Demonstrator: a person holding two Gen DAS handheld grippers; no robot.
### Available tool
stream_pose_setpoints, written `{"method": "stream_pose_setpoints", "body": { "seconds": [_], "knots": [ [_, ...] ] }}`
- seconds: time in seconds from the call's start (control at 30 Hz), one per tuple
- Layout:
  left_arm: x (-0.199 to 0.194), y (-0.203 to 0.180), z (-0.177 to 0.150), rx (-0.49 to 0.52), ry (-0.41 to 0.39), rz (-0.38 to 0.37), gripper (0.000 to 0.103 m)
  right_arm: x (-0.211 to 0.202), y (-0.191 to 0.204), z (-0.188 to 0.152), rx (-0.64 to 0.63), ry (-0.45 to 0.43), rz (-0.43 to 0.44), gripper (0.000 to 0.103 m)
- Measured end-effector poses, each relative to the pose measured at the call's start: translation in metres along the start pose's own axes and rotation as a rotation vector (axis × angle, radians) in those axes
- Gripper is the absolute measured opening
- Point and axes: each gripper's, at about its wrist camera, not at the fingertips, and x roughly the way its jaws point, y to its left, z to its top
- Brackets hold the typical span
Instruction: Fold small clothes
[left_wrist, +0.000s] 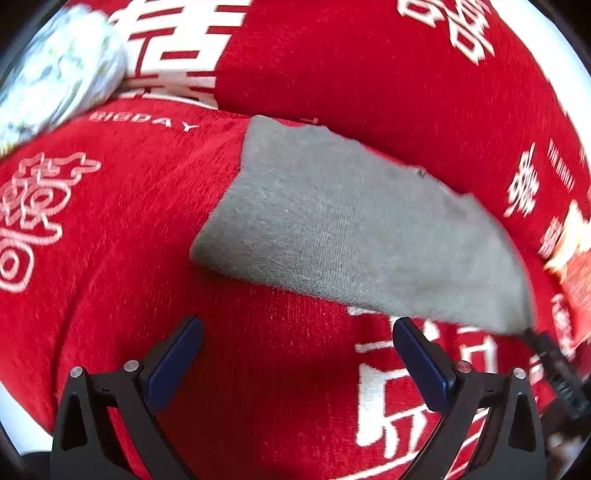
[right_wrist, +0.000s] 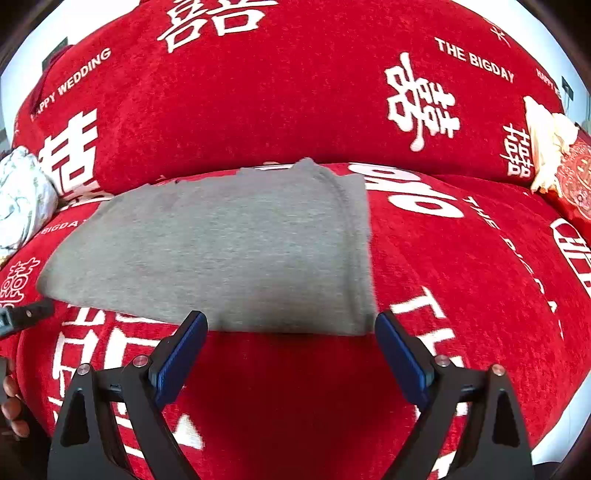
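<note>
A grey folded garment (left_wrist: 332, 225) lies flat on the red sofa seat; it also shows in the right wrist view (right_wrist: 221, 251). My left gripper (left_wrist: 297, 343) is open and empty, just short of the garment's near edge. My right gripper (right_wrist: 291, 336) is open and empty, its fingertips at the garment's near right corner. The right gripper's tip (left_wrist: 554, 358) shows at the garment's right end in the left wrist view. The left gripper's tip (right_wrist: 26, 317) shows at the garment's left corner in the right wrist view.
The red sofa cover (right_wrist: 295, 387) with white lettering runs up into a backrest (right_wrist: 258, 103). A pale floral cloth bundle (right_wrist: 22, 199) sits at the left of the seat, also in the left wrist view (left_wrist: 55, 74). A cream and red item (right_wrist: 557, 162) lies at the right.
</note>
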Motion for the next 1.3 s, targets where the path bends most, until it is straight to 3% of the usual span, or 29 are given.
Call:
{"method": "stream_pose_setpoints", "body": {
  "seconds": [0.1, 0.27, 0.37, 0.57, 0.8, 0.9, 1.03, 1.07, 1.1, 1.17, 1.3],
  "knots": [
    [-0.009, 0.017, -0.002, -0.106, -0.021, -0.102, 0.103, 0.001, 0.011, -0.003, -0.016, 0.001, 0.011, 0.094],
    [-0.012, 0.067, -0.008, -0.418, -0.069, -0.375, 0.103, 0.004, 0.032, -0.006, -0.039, 0.004, 0.043, 0.094],
    [-0.006, 0.079, -0.003, -0.514, -0.066, -0.436, 0.103, 0.008, 0.045, -0.006, -0.042, 0.006, 0.065, 0.094],
    [0.008, 0.064, 0.016, -0.492, -0.087, -0.448, 0.103, 0.011, 0.068, -0.008, -0.108, 0.002, 0.078, 0.094],
    [0.025, 0.043, 0.037, -0.443, -0.154, -0.359, 0.103, 0.014, 0.066, 0.001, -0.105, 0.011, 0.060, 0.094],
    [0.031, 0.031, 0.043, -0.389, -0.168, -0.307, 0.103, 0.018, 0.068, 0.017, -0.116, 0.010, 0.050, 0.094],
    [0.033, 0.028, 0.046, -0.374, -0.173, -0.307, 0.101, 0.030, 0.081, 0.052, -0.116, 0.017, 0.073, 0.094],
    [0.033, 0.029, 0.046, -0.375, -0.177, -0.318, 0.080, 0.034, 0.086, 0.061, -0.117, 0.023, 0.083, 0.094],
    [0.037, 0.031, 0.046, -0.372, -0.155, -0.350, 0.042, 0.040, 0.092, 0.068, -0.120, 0.032, 0.092, 0.094],
    [0.062, 0.036, 0.048, -0.392, -0.020, -0.400, 0.009, 0.055, 0.113, 0.085, -0.142, 0.062, 0.117, 0.094],
    [0.060, 0.042, 0.047, -0.419, -0.031, -0.431, 0.009, 0.091, 0.159, 0.113, -0.181, 0.134, 0.170, 0.094]
  ]
}}
